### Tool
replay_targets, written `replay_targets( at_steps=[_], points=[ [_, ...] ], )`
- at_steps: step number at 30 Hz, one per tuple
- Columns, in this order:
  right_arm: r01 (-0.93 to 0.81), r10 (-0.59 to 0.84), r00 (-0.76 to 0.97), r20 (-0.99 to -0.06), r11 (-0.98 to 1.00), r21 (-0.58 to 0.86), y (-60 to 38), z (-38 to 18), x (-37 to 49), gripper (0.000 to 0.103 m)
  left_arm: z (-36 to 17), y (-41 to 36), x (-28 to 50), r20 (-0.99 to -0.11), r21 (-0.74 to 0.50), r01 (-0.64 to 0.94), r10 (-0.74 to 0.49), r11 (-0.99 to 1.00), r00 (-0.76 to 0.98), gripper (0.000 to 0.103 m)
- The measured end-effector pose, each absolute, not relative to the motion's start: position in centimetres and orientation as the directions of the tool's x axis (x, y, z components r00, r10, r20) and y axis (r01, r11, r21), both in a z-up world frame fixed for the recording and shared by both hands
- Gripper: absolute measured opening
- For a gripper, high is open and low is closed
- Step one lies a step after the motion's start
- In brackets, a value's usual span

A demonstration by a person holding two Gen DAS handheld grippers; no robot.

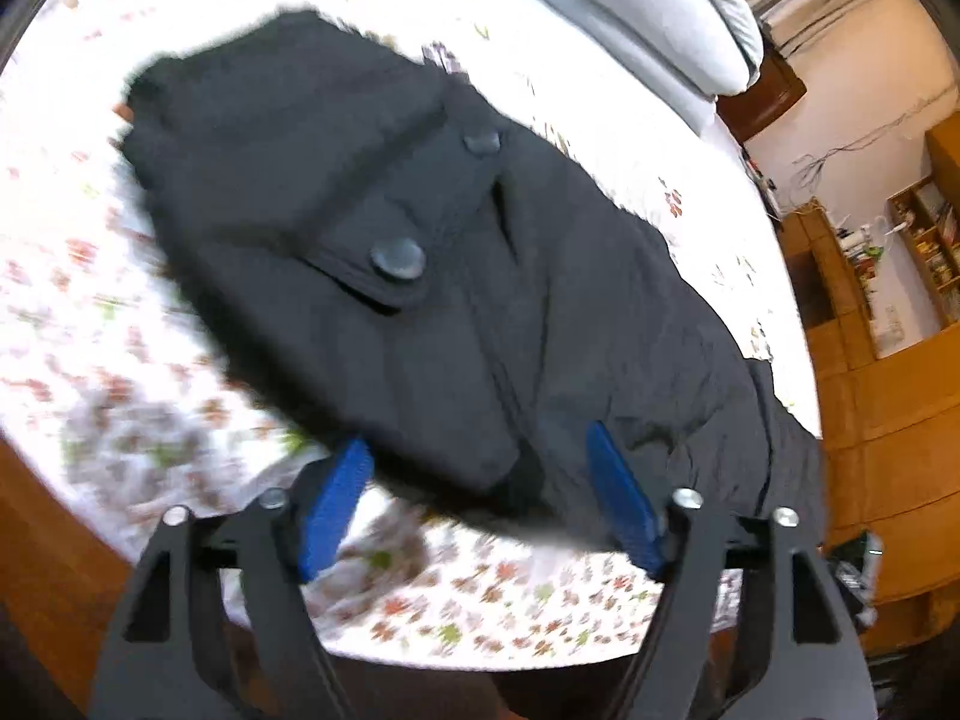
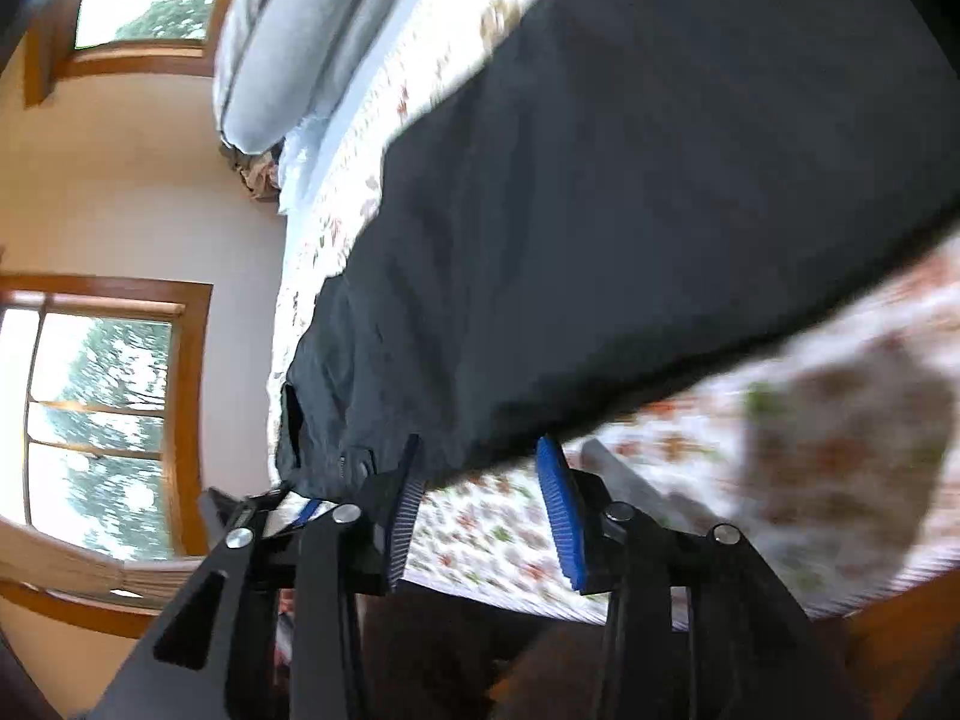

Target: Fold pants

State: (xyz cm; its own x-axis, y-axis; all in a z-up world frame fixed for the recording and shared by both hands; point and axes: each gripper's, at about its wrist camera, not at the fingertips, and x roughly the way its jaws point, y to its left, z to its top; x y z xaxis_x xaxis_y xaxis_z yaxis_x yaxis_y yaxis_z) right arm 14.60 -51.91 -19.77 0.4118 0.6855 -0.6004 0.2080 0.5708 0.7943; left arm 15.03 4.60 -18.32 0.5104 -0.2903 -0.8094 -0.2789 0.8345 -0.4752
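Black pants (image 1: 432,276) lie spread on a bed (image 1: 492,606) with a floral sheet, running from about 10 o'clock to 4 o'clock in the left wrist view; a flap pocket with two round buttons (image 1: 397,259) faces up. Left gripper (image 1: 477,498): jaws wide apart, blue pads (image 1: 336,504) at the near hem, holding nothing. Right gripper (image 2: 480,504): jaws likewise parted (both views are blurred), at the pants' near edge, empty. A grey pillow (image 2: 282,42) sits at 11 o'clock in the right view, and a wood-framed window (image 2: 102,426) at 9 o'clock.
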Motion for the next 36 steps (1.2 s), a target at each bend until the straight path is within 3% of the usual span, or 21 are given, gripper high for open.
replay_targets(
  at_steps=[2,4,6,8,11,16,20,24,26,29,30,31,34,36],
  points=[
    [0.275,0.602,0.504,-0.62,0.568,0.775,-56.9,-18.8,12.3,0.045,-16.5,4.3,13.8,-0.806,-0.433,-0.267,-0.237,0.861,0.543,0.081],
    [0.354,0.508,0.587,-0.63,0.539,0.764,-61.8,-18.5,10.6,0.053,-14.8,3.3,13.3,-0.788,-0.39,-0.224,-0.198,0.893,0.583,0.087],
    [0.45,0.382,0.647,-0.66,0.507,0.735,-66.8,-18.6,9.0,0.061,-13.4,1.5,14.0,-0.762,-0.338,-0.149,-0.177,0.929,0.623,0.088],
    [0.51,0.303,0.676,-0.672,0.465,0.723,-70.4,-19.3,8.2,0.062,-12.9,0.1,15.1,-0.753,-0.308,-0.101,-0.178,0.946,0.634,0.089],
    [0.559,0.272,0.682,-0.679,0.405,0.723,-72.9,-21.2,8.4,0.065,-13.2,-2.2,17.4,-0.756,-0.273,-0.051,-0.181,0.961,0.629,0.089],
    [0.535,0.286,0.732,-0.618,0.32,0.782,-73.8,-22.6,9.2,0.079,-15.3,-4.2,20.3,-0.794,-0.197,-0.03,-0.141,0.98,0.591,0.089],
    [0.504,0.284,0.757,-0.588,0.319,0.803,-73.6,-22.2,10.4,0.079,-17.4,-3.2,20.9,-0.836,-0.142,-0.067,-0.083,0.988,0.543,0.089],
    [0.459,0.295,0.779,-0.553,0.332,0.824,-73.6,-21.8,11.6,0.073,-18.8,-1.6,21.3,-0.852,-0.124,-0.099,-0.054,0.987,0.52,0.089],
    [0.473,0.285,0.764,-0.578,0.361,0.804,-73.6,-22.0,12.8,0.073,-19.2,-1.5,21.4,-0.855,-0.119,-0.09,-0.056,0.989,0.515,0.089],
    [0.504,0.261,0.741,-0.619,0.393,0.769,-73.4,-22.5,14.0,0.056,-19.3,-1.9,21.3,-0.858,-0.094,-0.067,-0.047,0.993,0.511,0.09],
    [0.494,0.267,0.743,-0.614,0.4,0.772,-73.5,-22.5,14.3,0.034,-19.4,-1.8,21.3,-0.861,-0.091,-0.056,-0.051,0.994,0.507,0.09],
    [0.479,0.282,0.749,-0.6,0.396,0.784,-73.6,-22.6,14.5,0.026,-19.5,-1.7,21.4,-0.862,-0.096,-0.052,-0.057,0.994,0.504,0.09],
    [0.45,0.289,0.767,-0.573,0.396,0.801,-73.4,-22.1,14.2,0.013,-19.7,-1.1,21.5,-0.866,-0.127,-0.048,-0.087,0.991,0.492,0.09],
    [0.448,0.259,0.76,-0.596,0.455,0.77,-72.9,-20.8,14.2,0.011,-20.1,-0.8,22.0,-0.876,-0.134,-0.048,-0.096,0.99,0.474,0.09]
  ],
)
